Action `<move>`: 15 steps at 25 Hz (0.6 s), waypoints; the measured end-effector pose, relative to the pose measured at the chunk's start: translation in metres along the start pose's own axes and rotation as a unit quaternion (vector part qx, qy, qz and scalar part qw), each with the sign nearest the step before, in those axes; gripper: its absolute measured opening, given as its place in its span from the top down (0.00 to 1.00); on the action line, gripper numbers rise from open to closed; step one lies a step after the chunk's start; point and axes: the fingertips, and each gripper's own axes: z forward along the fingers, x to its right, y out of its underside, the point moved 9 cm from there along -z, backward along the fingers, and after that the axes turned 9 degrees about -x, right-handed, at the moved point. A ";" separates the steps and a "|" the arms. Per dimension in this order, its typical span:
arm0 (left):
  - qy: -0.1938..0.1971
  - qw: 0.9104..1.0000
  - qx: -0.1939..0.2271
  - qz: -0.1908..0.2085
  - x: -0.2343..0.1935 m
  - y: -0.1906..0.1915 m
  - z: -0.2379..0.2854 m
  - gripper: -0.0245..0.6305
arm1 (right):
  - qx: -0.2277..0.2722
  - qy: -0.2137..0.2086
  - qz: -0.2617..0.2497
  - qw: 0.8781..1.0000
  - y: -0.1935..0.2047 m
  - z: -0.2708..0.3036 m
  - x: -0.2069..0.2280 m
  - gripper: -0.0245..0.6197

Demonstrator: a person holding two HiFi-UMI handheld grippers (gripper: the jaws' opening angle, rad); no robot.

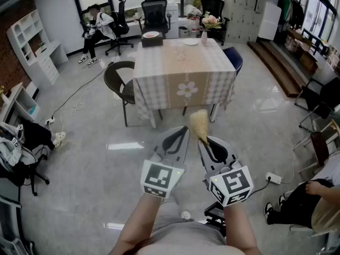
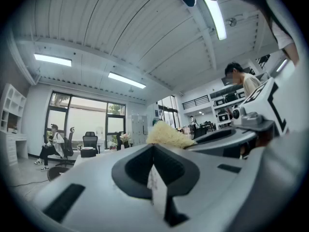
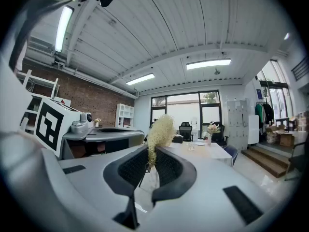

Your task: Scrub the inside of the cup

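The right tool is clamped narrowly on the thin stem of a pale, straw-coloured scrubber, whose bushy head sticks out past the jaw tips. Just beside it, the left tool has its jaws pressed together. In the head view the right tool and left tool are held level side by side over the glossy grey floor, and the scrubber points toward the surface's near edge.

The surface stands well apart from both tools. It is covered by a checked cloth with a flower motif on the near overhang. The cup, small and apparently clear glass, stands near the middle of the surface, toward its far edge; the right gripper view also shows the cup. A plate lies at the far left corner and a vase of flowers at the far right corner.

A dark round chair stands at the left edge and a blue chair at the right edge. White shelves line the left wall, and windows run behind the office chairs. One person sits at the far left.
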 end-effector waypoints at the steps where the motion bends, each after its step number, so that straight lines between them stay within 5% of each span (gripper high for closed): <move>1: 0.000 1.000 0.000 0.001 -0.001 0.000 0.002 0.94 | 0.000 0.000 -0.001 1.000 0.000 0.002 0.001 0.89; 15: 0.002 1.000 -0.001 -0.008 -0.055 0.006 0.042 0.94 | 0.000 -0.009 -0.008 1.000 -0.012 0.065 0.020 0.90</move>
